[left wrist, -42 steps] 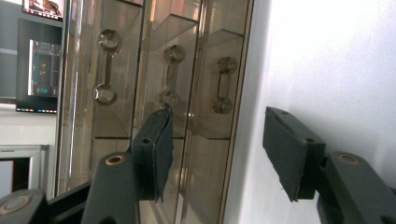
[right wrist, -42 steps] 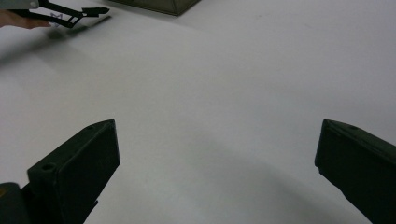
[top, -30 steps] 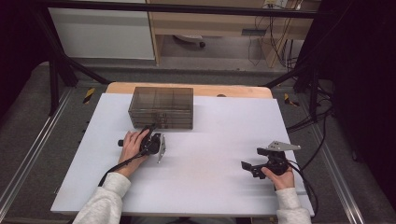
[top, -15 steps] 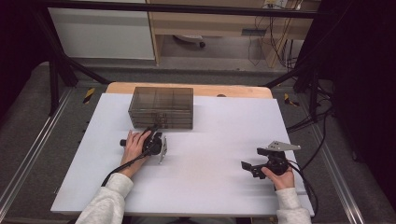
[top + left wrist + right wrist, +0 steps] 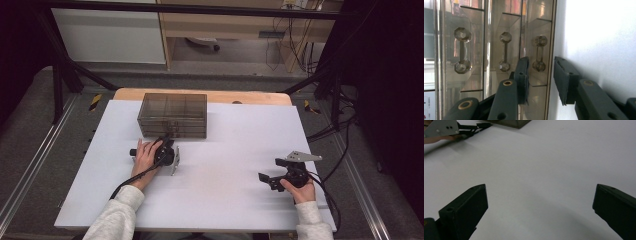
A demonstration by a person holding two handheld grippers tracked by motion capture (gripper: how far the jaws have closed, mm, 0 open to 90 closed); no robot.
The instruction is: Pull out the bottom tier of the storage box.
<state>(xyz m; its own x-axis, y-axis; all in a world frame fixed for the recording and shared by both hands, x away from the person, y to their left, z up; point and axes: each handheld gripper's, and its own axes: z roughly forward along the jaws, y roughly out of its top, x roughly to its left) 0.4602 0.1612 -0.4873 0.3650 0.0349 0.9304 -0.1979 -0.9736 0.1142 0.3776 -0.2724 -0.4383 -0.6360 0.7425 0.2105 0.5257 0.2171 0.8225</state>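
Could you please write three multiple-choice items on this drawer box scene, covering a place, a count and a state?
1. Where does the drawer box stand? A far side of the table B its near edge C the floor
2. How many drawer handles face the left gripper? A one B three C five
3. How are the right gripper fingers? A shut B gripping a handle C wide open

A: high view shows it at the back.
B: left gripper view shows three.
C: bare table between them.

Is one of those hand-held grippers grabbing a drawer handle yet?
Not yet. The left hand-held gripper has its jaws either side of the lowest drawer's handle, closing but not pinching. The right hand-held gripper holds nothing.
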